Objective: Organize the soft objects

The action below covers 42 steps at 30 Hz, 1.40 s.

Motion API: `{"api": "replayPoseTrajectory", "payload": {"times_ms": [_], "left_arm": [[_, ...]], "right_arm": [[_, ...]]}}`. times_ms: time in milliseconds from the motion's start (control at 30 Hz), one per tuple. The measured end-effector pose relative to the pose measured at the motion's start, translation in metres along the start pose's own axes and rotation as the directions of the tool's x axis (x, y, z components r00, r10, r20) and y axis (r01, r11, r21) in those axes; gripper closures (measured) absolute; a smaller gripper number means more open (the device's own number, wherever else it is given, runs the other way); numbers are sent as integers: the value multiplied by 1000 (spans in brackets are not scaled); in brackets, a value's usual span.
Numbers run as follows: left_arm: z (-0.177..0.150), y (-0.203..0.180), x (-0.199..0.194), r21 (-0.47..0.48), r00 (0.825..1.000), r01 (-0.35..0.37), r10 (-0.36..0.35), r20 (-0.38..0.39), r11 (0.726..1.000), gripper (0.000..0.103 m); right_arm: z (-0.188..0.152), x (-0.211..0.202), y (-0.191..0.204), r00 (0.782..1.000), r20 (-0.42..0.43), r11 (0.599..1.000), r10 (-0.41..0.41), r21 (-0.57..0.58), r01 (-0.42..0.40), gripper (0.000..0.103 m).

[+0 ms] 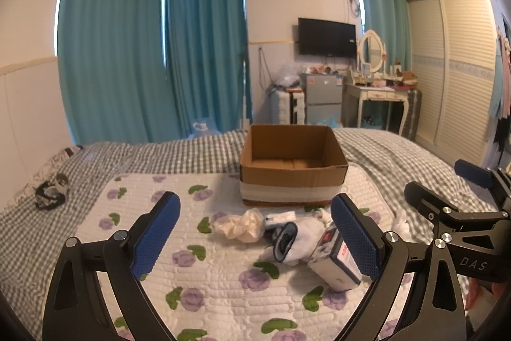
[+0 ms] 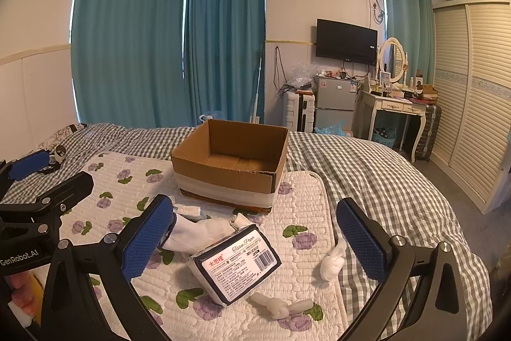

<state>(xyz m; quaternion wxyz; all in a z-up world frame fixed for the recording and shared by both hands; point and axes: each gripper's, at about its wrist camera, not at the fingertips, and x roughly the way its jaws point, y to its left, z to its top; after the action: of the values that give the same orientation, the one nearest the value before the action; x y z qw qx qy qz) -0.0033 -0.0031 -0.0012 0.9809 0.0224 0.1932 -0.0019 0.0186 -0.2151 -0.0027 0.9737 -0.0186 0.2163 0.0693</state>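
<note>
An open, empty cardboard box (image 1: pixel 292 170) (image 2: pixel 230 163) stands on a floral quilted mat (image 1: pixel 198 270) on the bed. In front of it lie a cream scrunchie (image 1: pixel 239 224), white socks (image 1: pixel 297 240) (image 2: pixel 191 230), a small white roll (image 2: pixel 188 209) and a tissue pack (image 1: pixel 337 259) (image 2: pixel 236 264). Two knotted white cloth pieces (image 2: pixel 332 261) (image 2: pixel 281 307) lie further right. My left gripper (image 1: pixel 255 245) is open and empty above the pile. My right gripper (image 2: pixel 252 245) is open and empty over the tissue pack; it also shows in the left wrist view (image 1: pixel 447 190).
The bed has a grey checked sheet (image 2: pixel 367 168). A black-and-white item (image 1: pixel 52 190) lies at the bed's left side. Teal curtains, a fridge (image 2: pixel 335 107), a dressing table (image 2: pixel 399 111) and a wardrobe (image 2: pixel 472 91) stand beyond the bed.
</note>
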Motion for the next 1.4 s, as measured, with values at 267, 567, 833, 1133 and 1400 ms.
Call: {"api": "replayPoseTrajectory", "payload": {"times_ms": [267, 567, 833, 1133, 1400], "left_arm": [[-1, -1, 0, 0, 1000, -1, 1, 1, 1000, 6], [-1, -2, 1, 5, 1000, -3, 3, 0, 1000, 6], [0, 1, 1, 6, 1000, 1, -1, 1, 1000, 6], [1, 3, 0, -1, 1000, -7, 7, 10, 1000, 6], [3, 10, -1, -12, 1000, -9, 9, 30, 1000, 6]], "right_arm": [[0, 0, 0, 1000, -2, 1000, 0, -1, 0, 0], [0, 0, 0, 1000, -3, 1000, 4, -1, -4, 0], [0, 2, 0, 1000, -6, 1000, 9, -3, -9, 0], [-1, 4, 1, 1000, -11, 1000, 8, -10, -8, 0], [-3, 4, 2, 1000, -12, 1000, -11, -16, 11, 0]]}}
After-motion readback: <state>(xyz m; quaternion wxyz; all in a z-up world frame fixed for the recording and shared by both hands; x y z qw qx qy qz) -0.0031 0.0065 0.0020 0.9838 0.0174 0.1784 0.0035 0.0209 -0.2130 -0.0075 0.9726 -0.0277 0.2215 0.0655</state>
